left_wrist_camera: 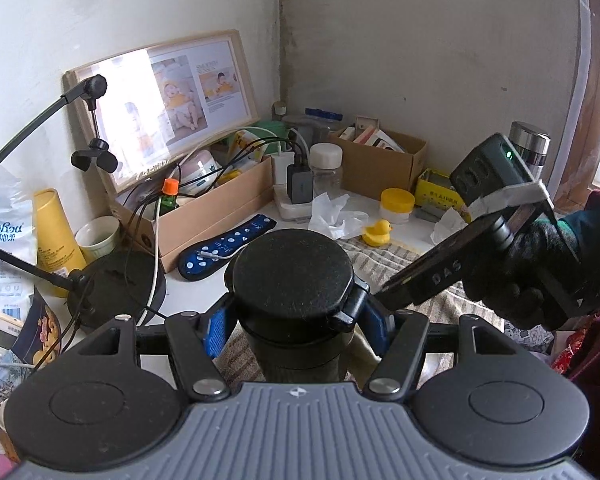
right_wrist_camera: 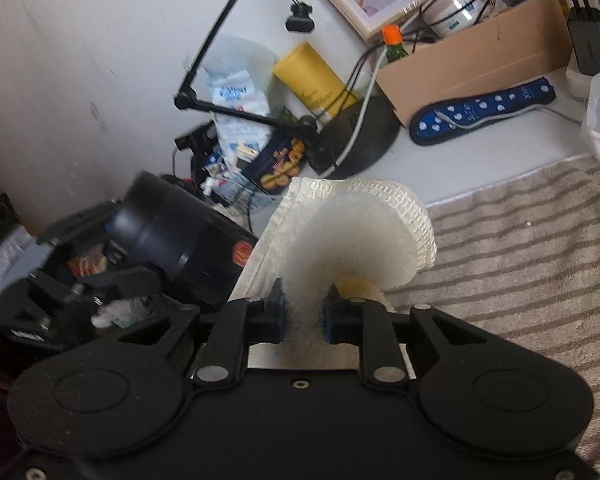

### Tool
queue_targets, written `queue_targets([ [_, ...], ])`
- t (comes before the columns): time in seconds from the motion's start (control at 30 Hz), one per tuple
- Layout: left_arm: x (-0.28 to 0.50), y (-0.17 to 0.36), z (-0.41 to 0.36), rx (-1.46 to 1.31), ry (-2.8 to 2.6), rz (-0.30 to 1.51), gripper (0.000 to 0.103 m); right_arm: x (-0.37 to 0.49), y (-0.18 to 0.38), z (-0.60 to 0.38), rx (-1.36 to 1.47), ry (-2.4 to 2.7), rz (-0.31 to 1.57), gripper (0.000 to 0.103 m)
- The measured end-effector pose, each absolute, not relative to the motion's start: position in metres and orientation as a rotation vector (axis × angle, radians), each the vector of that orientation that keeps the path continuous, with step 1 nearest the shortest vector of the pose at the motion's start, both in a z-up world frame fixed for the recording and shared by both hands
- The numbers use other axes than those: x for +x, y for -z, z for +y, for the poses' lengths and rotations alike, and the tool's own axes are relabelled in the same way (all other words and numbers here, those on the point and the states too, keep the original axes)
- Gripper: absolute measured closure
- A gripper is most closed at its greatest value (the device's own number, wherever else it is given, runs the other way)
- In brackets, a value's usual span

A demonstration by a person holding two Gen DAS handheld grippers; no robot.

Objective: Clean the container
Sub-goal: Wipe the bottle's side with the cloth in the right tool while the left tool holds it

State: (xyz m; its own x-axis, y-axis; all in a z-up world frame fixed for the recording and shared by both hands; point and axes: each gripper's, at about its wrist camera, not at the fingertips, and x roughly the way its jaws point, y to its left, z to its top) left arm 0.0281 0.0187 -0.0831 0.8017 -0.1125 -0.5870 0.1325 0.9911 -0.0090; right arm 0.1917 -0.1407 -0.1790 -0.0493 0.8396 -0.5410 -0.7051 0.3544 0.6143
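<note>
My left gripper (left_wrist_camera: 296, 320) is shut on a black cylindrical container (left_wrist_camera: 292, 276) with a black lid, held upright above the striped towel (left_wrist_camera: 384, 260). The same container (right_wrist_camera: 180, 232) shows tilted at the left of the right wrist view, in the left gripper. My right gripper (right_wrist_camera: 303, 312) is shut on a folded white sponge cloth (right_wrist_camera: 352, 232), which bulges out in front of the fingers, just right of the container. The right gripper's body (left_wrist_camera: 496, 216) with a gloved hand shows at the right of the left wrist view.
The desk is crowded: a cardboard box (left_wrist_camera: 216, 208) with cables, a black lamp base (left_wrist_camera: 116, 288), a yellow tube (left_wrist_camera: 54, 236), a green cup (left_wrist_camera: 98, 236), a blue dotted pad (left_wrist_camera: 228, 246), a rubber duck (left_wrist_camera: 376, 232), a plastic jar (left_wrist_camera: 326, 168), tissues (left_wrist_camera: 332, 216).
</note>
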Motion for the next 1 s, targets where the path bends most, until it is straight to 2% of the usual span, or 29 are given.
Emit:
queue_targets([
  [0.47, 0.006, 0.088, 0.045, -0.026, 0.133, 0.605, 0.038, 0.19, 0.209, -0.125, 0.052, -1.215, 1.035, 0.086],
  [0.7, -0.005, 0.091, 0.057, -0.036, 0.178, 0.598, 0.038, 0.157, 0.209, -0.109, -0.294, -1.211, 0.826, 0.086],
  [0.87, -0.001, 0.088, 0.055, 0.023, 0.232, 0.618, 0.038, 0.179, 0.209, -0.123, -0.036, -1.221, 0.983, 0.085],
  [1.0, 0.007, 0.085, 0.05, 0.077, 0.272, 0.626, 0.038, 0.181, 0.204, -0.132, 0.062, -1.252, 1.021, 0.085],
])
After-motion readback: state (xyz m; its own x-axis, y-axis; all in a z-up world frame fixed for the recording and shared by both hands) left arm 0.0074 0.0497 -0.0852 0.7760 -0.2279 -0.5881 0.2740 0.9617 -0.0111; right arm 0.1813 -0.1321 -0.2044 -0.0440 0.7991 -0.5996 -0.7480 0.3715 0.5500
